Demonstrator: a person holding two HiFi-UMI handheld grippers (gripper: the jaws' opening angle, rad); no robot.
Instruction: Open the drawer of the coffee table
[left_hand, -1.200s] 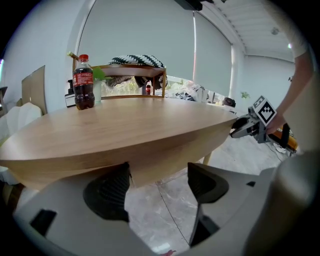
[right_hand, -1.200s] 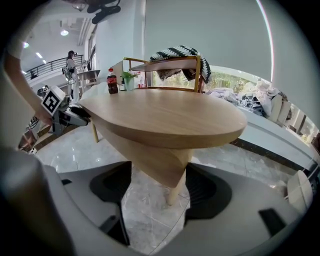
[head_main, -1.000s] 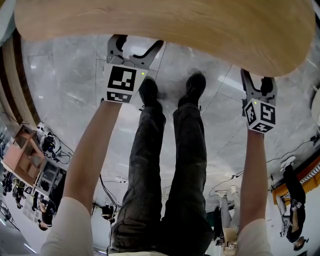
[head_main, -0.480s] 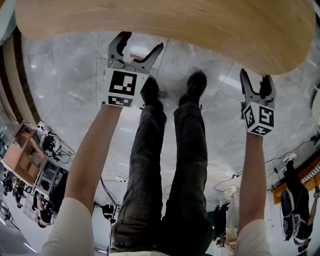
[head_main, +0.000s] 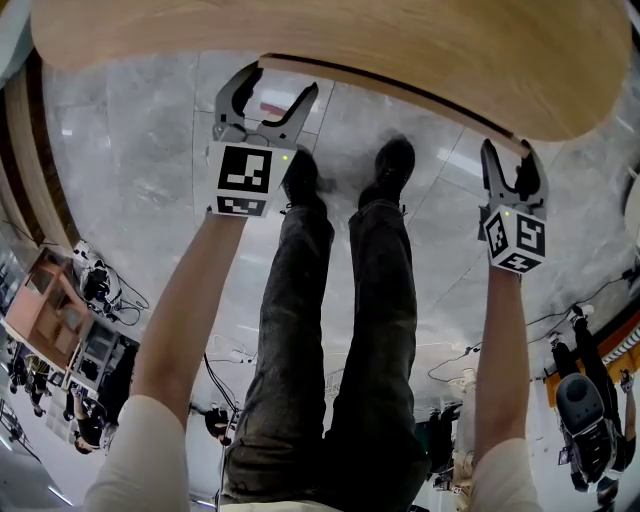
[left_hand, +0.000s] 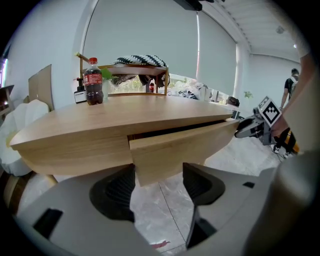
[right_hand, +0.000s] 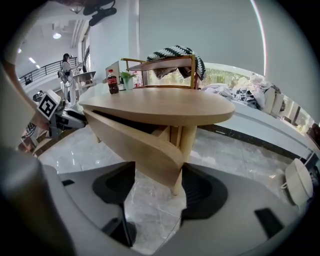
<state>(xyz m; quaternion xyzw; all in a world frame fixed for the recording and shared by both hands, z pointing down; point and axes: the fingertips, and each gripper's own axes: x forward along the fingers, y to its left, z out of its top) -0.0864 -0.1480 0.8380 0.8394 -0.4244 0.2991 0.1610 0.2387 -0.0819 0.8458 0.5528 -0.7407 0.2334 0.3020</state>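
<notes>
— Where do you have the grippers?

— I hold the left gripper (left_hand: 159, 185) spread wide, with the left end of the drawer (left_hand: 185, 145) front sitting between its pads, not pinched. The right gripper (right_hand: 158, 187) is spread the same way around the drawer's curved right end. I keep one at each end so that, as I judge it, the pull comes square and doesn't jam.

— And the drawer itself?

— It sits just under the top of the coffee table (left_hand: 85, 125) and stands a little way out, with a dark gap showing above its front. I'd call it barely open.

— Anything beyond to mind?

— A cola bottle (left_hand: 93, 81) stands upright near the top's far edge. I think a jerk could topple it.
</notes>
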